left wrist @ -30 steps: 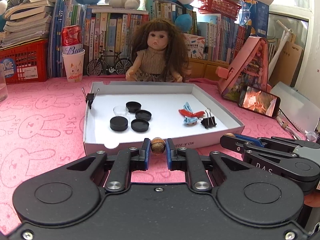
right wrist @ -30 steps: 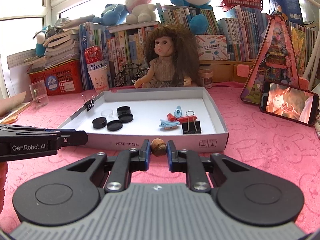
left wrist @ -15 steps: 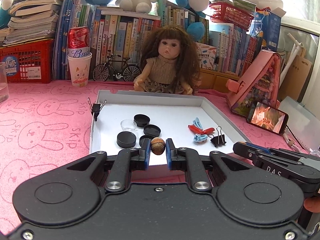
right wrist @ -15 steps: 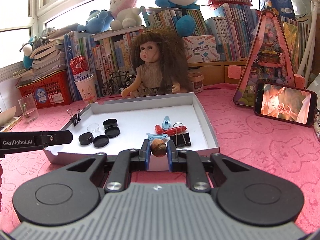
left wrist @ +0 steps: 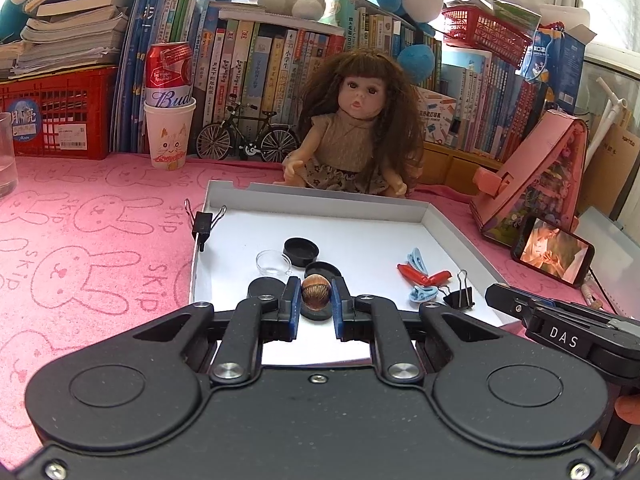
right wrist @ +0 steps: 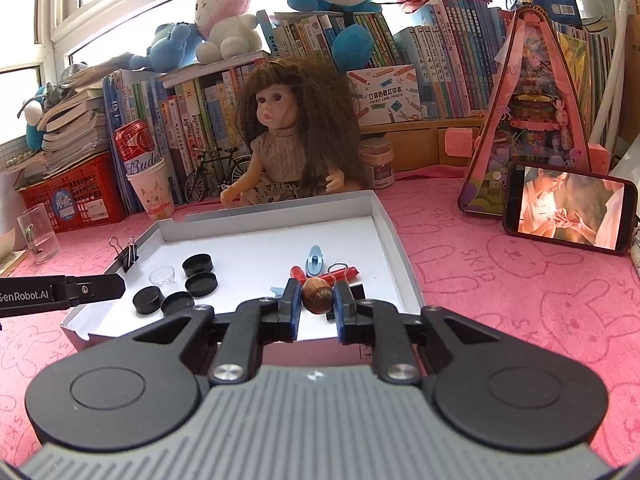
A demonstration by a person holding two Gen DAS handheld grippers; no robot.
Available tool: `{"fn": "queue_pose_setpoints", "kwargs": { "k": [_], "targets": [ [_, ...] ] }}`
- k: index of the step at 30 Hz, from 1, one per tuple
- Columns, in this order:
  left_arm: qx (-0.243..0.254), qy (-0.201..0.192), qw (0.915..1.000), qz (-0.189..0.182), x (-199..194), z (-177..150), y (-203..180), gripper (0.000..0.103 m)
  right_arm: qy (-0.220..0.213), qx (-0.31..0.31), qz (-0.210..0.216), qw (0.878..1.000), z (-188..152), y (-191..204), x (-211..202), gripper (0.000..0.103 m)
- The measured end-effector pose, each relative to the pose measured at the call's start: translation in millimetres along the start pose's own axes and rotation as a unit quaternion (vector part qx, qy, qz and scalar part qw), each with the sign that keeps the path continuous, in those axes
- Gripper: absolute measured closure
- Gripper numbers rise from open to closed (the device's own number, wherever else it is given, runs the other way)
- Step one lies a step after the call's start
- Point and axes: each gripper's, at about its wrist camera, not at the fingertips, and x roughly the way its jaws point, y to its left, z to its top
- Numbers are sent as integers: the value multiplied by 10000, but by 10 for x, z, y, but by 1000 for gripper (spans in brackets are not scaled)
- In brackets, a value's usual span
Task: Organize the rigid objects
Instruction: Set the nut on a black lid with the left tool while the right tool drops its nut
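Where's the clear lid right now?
In the left wrist view the clear lid lies in the white tray, left half, among the black caps.

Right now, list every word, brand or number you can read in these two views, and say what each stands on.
"Bud", cut off by the paper cup: red beer can
"SKIP": pink rabbit tablecloth
"DAS": side of the right gripper
"GenRobot.AI", first letter partly cut: side of the left gripper
"POCKET LABEL PRINTER": white printer box
Book spines and the red basket's sticker: too small or blurred.
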Motion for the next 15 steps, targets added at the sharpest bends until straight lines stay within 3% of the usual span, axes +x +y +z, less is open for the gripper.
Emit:
{"fn": "queue_pose_setpoints", "kwargs": {
  "k": [15],
  "targets": [
    [-71, 96, 9999, -32, 189, 56, 31, 88, 53, -38, -56, 10000, 110, -23, 173, 81]
  ]
}}
